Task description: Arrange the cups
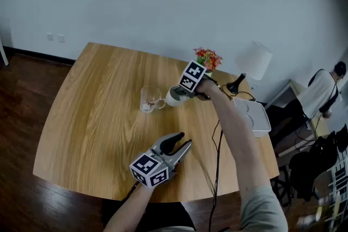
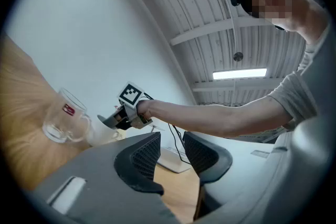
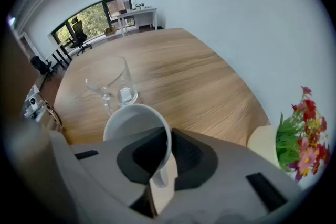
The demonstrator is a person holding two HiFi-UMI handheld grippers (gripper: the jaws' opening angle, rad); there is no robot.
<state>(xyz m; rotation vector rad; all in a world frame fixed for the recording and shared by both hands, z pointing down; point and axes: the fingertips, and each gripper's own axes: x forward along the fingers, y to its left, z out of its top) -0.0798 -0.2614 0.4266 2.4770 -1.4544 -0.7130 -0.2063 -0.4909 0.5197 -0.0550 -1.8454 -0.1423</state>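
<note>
A clear glass mug [image 1: 149, 99] with a handle stands near the middle of the wooden table [image 1: 98, 117]. Just right of it is a white mug [image 1: 174, 96], with my right gripper [image 1: 186, 92] pointing steeply down and shut on its rim. In the right gripper view the white mug's [image 3: 134, 123] wall sits pinched between the jaws of the right gripper [image 3: 169, 157], beside the glass mug [image 3: 110, 81]. Whether it rests on the table I cannot tell. My left gripper [image 1: 184, 139] hovers near the table's front edge, open and holding nothing. The left gripper [image 2: 172, 147] looks towards both mugs [image 2: 65, 118].
A pot of red and yellow flowers [image 1: 207, 57] stands right behind the right gripper, with a white lamp [image 1: 254, 60] and a white tray [image 1: 253, 117] at the table's right edge. A black cable [image 1: 217, 149] runs along the right arm. A person [image 1: 323, 92] stands far right.
</note>
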